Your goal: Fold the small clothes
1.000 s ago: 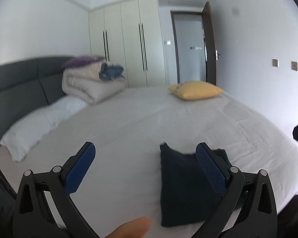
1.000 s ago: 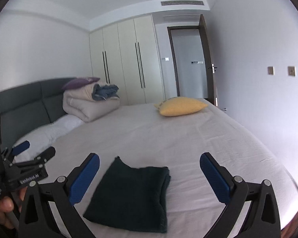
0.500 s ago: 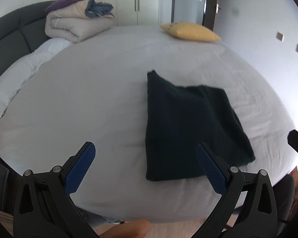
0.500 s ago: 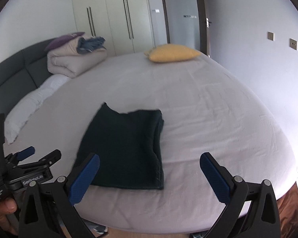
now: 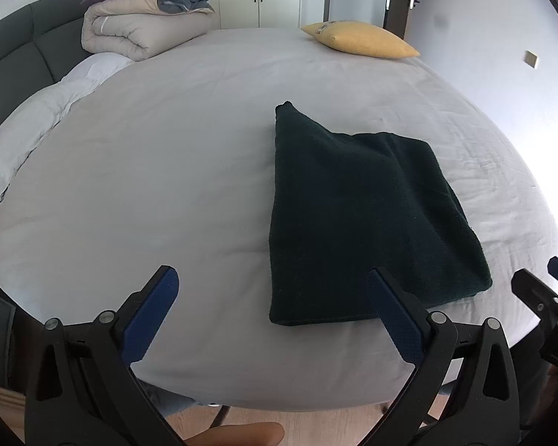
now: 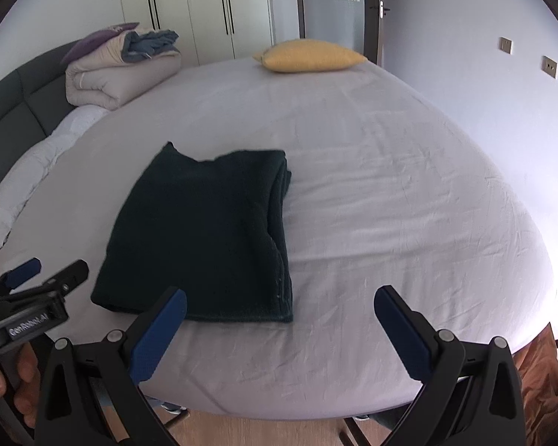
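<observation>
Left gripper (image 5: pixel 271 306) and right gripper (image 6: pixel 279 314) both spread wide, empty, held above the near bed (image 6: pixel 372 171) edge. Dark folded garment (image 6: pixel 204 238) lay flat near that edge. Risk: pinching only the top layer would undo the stacked folds.

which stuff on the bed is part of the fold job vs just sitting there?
Job:
- dark green garment, folded flat on the bed sheet
- left gripper, open, empty
- right gripper, open, empty

Lying about:
- yellow pillow
- rolled duvet stack
- white pillows
</observation>
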